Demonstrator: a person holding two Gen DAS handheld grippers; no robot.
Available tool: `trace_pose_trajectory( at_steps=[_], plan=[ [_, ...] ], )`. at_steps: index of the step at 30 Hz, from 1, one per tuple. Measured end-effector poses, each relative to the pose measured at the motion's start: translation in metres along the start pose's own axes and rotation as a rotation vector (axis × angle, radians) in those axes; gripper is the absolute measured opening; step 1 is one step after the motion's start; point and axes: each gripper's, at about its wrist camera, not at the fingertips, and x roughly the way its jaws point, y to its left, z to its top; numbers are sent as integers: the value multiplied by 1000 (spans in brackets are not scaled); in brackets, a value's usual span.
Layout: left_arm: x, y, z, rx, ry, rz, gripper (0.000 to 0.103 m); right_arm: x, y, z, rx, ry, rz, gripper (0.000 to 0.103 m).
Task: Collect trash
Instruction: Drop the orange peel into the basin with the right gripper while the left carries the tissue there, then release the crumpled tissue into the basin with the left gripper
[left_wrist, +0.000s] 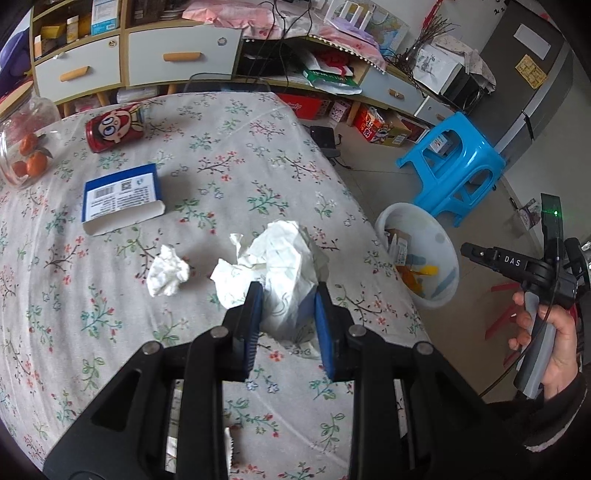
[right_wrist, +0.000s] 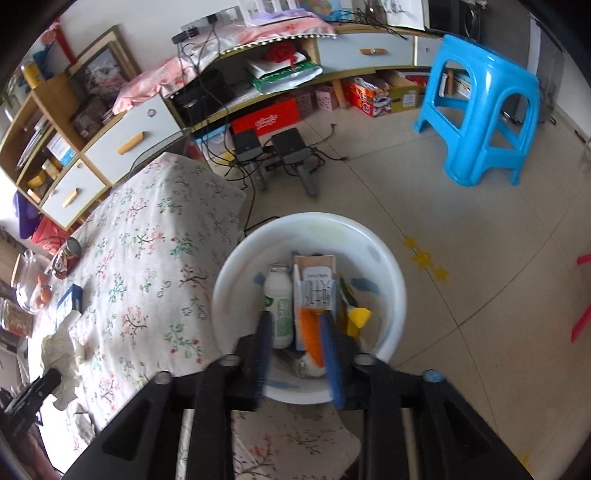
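We see a table (left_wrist: 229, 155) under a floral cloth, wooden drawer units behind, and a tiled floor with a blue plastic stool (left_wrist: 454, 162). Our left gripper (left_wrist: 289, 295) pinches a crumpled white paper wad (left_wrist: 280, 258) above the tabletop, its bulk running away from us. Our right gripper (right_wrist: 295, 325), fingers parted and empty, hangs over the round white basin (right_wrist: 384, 258) on the floor.

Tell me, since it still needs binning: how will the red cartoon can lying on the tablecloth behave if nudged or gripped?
The red cartoon can lies on its side, so a nudge will probably roll it across the floral tablecloth. Its smooth round wall may slip between flat pads. If empty, it is likely light and could dent under a hard squeeze.
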Motion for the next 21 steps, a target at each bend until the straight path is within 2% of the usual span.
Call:
trace_pose_trajectory(
  at_steps=[1,2,9,16,21],
  plan=[
    [3,-6,0,11,5,0,29,-4,-4,0,8,-16,3,61],
    [7,-11,1,24,11,0,29,-6,-7,0,9,-27,2,64],
    [31,-47,3,101,50,-2,29,-20,-23,-4,-6,-50,-20,66],
    [60,-92,5,156,93,-43,29,-29,-43,-10,-3,-61,-42,70],
    [75,-125,14,199,95,-66,30,-33,-57,-14,9,-64,-51,72]
  ],
)
